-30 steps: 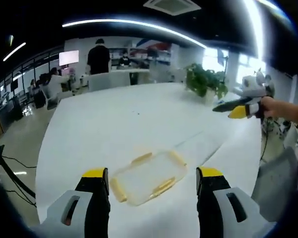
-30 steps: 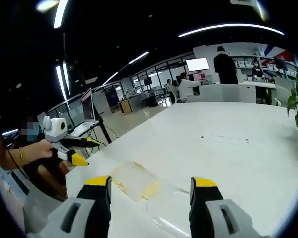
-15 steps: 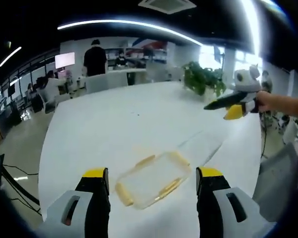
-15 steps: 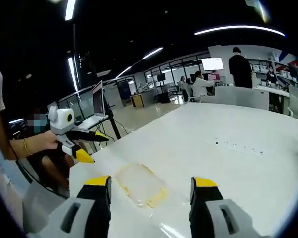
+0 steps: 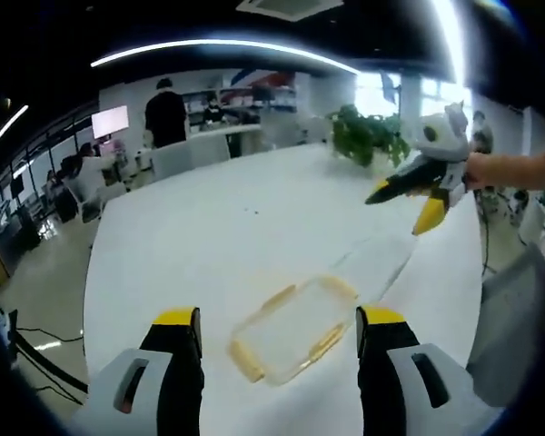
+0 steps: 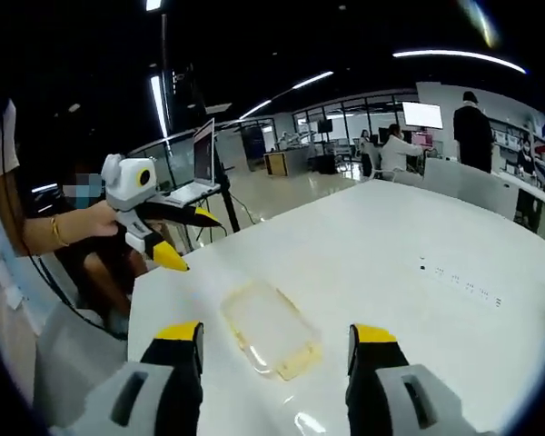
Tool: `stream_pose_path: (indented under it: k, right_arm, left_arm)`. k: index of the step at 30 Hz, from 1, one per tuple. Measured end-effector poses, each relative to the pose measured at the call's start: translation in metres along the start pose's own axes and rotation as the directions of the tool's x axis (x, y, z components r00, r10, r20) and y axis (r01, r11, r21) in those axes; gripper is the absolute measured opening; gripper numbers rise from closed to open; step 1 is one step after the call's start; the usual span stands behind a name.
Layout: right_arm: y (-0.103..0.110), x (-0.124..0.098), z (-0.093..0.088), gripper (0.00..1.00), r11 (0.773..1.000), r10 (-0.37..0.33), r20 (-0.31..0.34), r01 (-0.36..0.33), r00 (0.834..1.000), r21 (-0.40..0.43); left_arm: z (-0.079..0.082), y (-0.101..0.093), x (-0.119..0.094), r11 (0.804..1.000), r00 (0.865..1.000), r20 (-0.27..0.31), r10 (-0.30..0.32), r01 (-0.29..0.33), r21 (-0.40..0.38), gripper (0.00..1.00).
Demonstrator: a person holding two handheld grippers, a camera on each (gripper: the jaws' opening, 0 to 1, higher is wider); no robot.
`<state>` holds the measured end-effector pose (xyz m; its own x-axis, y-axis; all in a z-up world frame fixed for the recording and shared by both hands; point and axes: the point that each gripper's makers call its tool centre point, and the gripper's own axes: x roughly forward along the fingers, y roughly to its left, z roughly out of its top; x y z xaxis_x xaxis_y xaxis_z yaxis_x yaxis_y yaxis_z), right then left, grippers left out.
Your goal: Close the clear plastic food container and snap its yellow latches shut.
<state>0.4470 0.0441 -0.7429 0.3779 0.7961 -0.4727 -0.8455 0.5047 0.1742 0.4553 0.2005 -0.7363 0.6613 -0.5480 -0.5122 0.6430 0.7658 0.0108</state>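
A clear plastic food container [image 5: 295, 328] with yellow latches [image 5: 280, 297] along its sides lies flat on the white counter [image 5: 227, 227], near the counter's edge closest to the person and slightly askew to that edge. In the left gripper view it sits between and just beyond the left gripper [image 5: 280, 329], whose yellow-tipped fingers [image 5: 175, 318] stand wide apart with nothing between them. Just past the container, toward the counter's right edge, a clear flat piece [image 5: 374, 260] lies on the surface; whether it is the container's lid cannot be told. The right gripper [image 5: 420, 202] enters this view from the right, held in a hand [image 5: 487, 170] above the counter's right side, its fingers parted and empty, well apart from the container. In the right gripper view the same container [image 6: 271, 326] lies ahead of the right gripper's own spread, empty fingers [image 6: 375, 335], and the left gripper [image 6: 180, 238] shows at the left, held in a hand [image 6: 84, 225] just off the counter's near corner, fingers apart and holding nothing. A potted plant [image 5: 371, 138] stands at the counter's far right corner. Behind the counter's far edge, people [image 5: 166, 113] stand and sit at office desks, and a laptop [image 6: 201, 163] on a stand is beyond the counter's left side.
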Motion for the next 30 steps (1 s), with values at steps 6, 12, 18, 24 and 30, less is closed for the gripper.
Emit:
stream_pose_path:
  k: [6, 12, 18, 24, 30]
  right_arm:
    - [0.001, 0.010, -0.005, 0.63, 0.999, 0.016, -0.034, -0.017, 0.999, -0.030]
    - [0.001, 0.016, -0.009, 0.63, 0.998, 0.034, -0.068, -0.038, 0.997, -0.057]
    - [-0.003, 0.021, -0.014, 0.63, 0.995, 0.025, -0.105, -0.035, 0.994, -0.095]
    - [-0.003, 0.028, -0.022, 0.63, 0.990, 0.033, -0.146, -0.052, 0.989, -0.130]
    - [-0.004, 0.034, -0.028, 0.63, 0.986, 0.044, -0.182, -0.072, 0.982, -0.153]
  left_arm:
    - [0.003, -0.001, 0.003, 0.999, 1.000, -0.007, -0.006, 0.006, 0.035, 0.67]
    - [0.004, -0.002, 0.007, 0.997, 0.999, -0.024, -0.027, 0.028, 0.078, 0.67]
    - [0.002, -0.001, 0.010, 0.992, 0.998, -0.044, -0.041, 0.046, 0.116, 0.67]
    - [-0.005, 0.001, 0.017, 0.984, 0.996, -0.072, -0.061, 0.072, 0.160, 0.66]
    - [-0.014, -0.004, 0.027, 0.971, 0.987, -0.116, -0.115, 0.137, 0.198, 0.65]
